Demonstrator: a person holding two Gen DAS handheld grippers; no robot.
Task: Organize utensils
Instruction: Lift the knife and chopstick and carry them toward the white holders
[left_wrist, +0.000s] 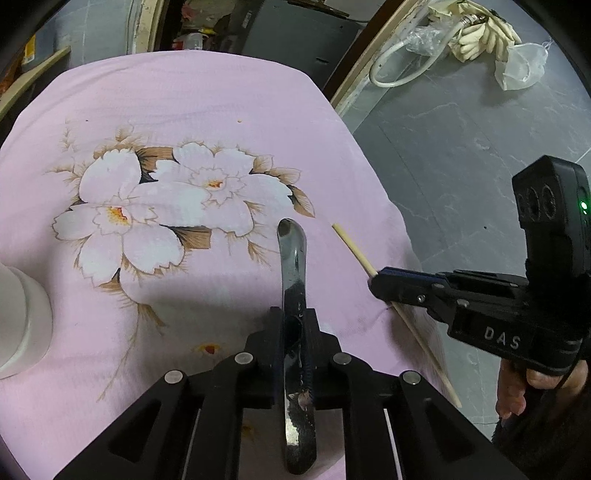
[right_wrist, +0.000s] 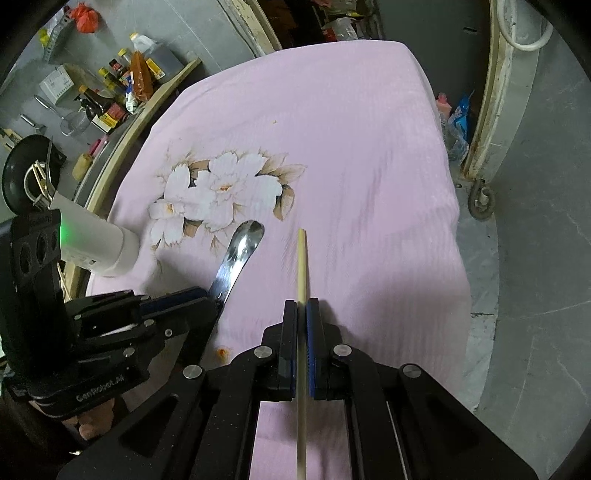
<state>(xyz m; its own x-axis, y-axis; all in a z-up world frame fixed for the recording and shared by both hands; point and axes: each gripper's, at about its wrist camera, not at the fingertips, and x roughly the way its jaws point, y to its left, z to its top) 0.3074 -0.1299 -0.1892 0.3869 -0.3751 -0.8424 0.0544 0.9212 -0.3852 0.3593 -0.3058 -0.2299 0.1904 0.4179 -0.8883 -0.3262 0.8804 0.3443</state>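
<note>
A metal spoon (left_wrist: 291, 273) is clamped between the pads of my left gripper (left_wrist: 293, 314), rounded end pointing away over the pink flowered cloth (left_wrist: 221, 92). To its right, my right gripper (left_wrist: 375, 284) is shut on a pale wooden chopstick (left_wrist: 352, 249) that slants along the cloth's right side. In the right wrist view the chopstick (right_wrist: 302, 258) runs straight through the shut right gripper (right_wrist: 302, 306). The left gripper (right_wrist: 201, 295) holds the spoon (right_wrist: 245, 240) just left of it. A white cylindrical holder (right_wrist: 107, 247) with utensils in it stands at the cloth's left edge; the left wrist view shows the holder (left_wrist: 22, 325) too.
The cloth-covered table ends close on the right, above grey tiled floor (left_wrist: 461, 147). A white hose and plastic bags (left_wrist: 480, 40) lie on the floor beyond. Sauce bottles (right_wrist: 110, 99) crowd a ledge to the left. An orange stain (right_wrist: 221, 352) marks the cloth near the grippers.
</note>
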